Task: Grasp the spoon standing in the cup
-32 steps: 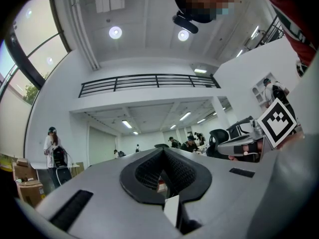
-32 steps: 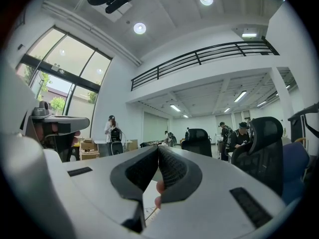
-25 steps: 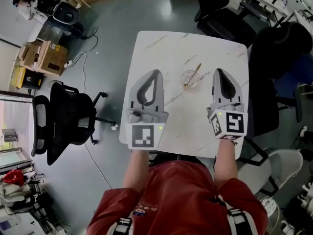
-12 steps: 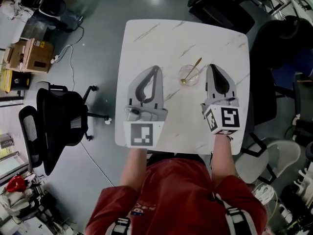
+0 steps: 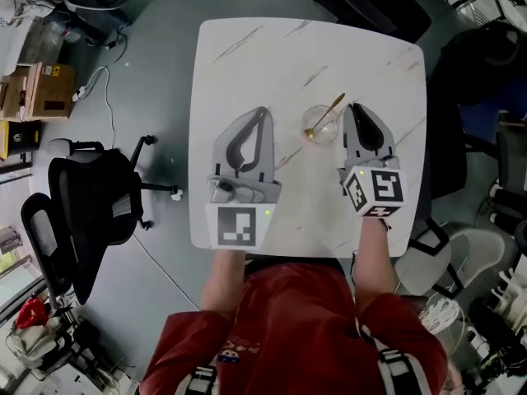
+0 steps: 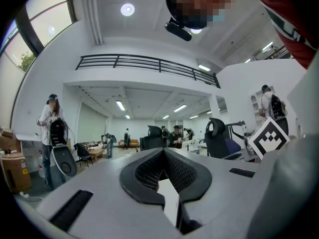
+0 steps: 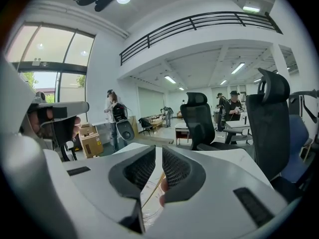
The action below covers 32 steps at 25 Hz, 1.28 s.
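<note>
A clear glass cup [image 5: 320,127] stands on the white marble table [image 5: 247,56], with a gold spoon [image 5: 326,115] leaning in it, handle pointing up and to the far right. My right gripper [image 5: 354,107] sits just right of the cup, shut and holding nothing. In the right gripper view the spoon handle [image 7: 153,187] and cup rim [image 7: 148,209] show low through the slit between the jaws of that gripper [image 7: 158,151]. My left gripper [image 5: 262,112] hovers left of the cup, its tips together, nothing in it [image 6: 163,152].
A black office chair [image 5: 82,212] stands on the floor left of the table, with cardboard boxes [image 5: 33,97] beyond it. More dark chairs [image 5: 486,72] crowd the table's right side. The near table edge [image 5: 288,253] lies under my wrists.
Both grippers have sunk toward the table. The right gripper has drawn closer to the cup's right side. Cup and spoon stay put.
</note>
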Tool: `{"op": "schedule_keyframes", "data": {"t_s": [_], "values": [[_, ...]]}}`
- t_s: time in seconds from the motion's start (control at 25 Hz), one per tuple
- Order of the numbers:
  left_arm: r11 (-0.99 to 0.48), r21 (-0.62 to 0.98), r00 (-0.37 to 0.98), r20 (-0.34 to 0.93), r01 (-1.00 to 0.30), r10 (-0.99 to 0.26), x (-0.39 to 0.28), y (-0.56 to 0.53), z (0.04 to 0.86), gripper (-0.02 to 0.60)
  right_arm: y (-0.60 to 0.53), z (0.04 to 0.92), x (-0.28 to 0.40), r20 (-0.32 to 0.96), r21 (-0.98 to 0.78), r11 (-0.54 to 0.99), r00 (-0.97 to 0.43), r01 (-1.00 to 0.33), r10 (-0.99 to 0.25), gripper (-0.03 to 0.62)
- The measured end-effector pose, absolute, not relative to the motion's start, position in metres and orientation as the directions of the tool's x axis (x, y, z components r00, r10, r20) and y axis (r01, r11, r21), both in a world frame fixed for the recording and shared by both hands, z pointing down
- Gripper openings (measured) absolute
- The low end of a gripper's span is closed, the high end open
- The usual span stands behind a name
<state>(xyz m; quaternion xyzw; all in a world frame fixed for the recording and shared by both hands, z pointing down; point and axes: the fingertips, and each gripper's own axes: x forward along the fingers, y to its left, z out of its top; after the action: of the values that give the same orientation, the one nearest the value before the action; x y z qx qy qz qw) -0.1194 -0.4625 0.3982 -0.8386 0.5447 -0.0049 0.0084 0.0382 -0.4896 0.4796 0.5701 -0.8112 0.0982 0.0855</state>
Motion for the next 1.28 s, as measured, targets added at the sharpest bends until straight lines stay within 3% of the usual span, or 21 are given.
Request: {"op": "schedule_keyframes", "data": {"t_s": [0.24, 0.32, 0.56, 1.28], "values": [[-0.412, -0.015, 0.412, 0.021, -0.911, -0.911, -0.122, -0.471, 0.412, 0.009, -0.500, 0.501, 0.037, 0.289, -0.083, 0.328, -0.337, -0.941, -0.896, 0.020], [-0.415, -0.012, 0.414, 0.038, -0.910, -0.909, -0.123, -0.473, 0.418, 0.009, -0.503, 0.508, 0.037, 0.305, -0.092, 0.327, -0.340, -0.940, -0.890, 0.089], [-0.419, -0.003, 0.419, 0.045, -0.908, -0.907, -0.126, -0.479, 0.427, 0.009, -0.511, 0.527, 0.035, 0.344, -0.105, 0.329, -0.344, -0.939, -0.873, 0.118], [-0.429, 0.003, 0.428, 0.077, -0.903, -0.901, -0.124, -0.492, 0.438, 0.009, -0.522, 0.555, 0.031, 0.392, -0.119, 0.374, -0.389, -0.920, -0.833, 0.119]]}}
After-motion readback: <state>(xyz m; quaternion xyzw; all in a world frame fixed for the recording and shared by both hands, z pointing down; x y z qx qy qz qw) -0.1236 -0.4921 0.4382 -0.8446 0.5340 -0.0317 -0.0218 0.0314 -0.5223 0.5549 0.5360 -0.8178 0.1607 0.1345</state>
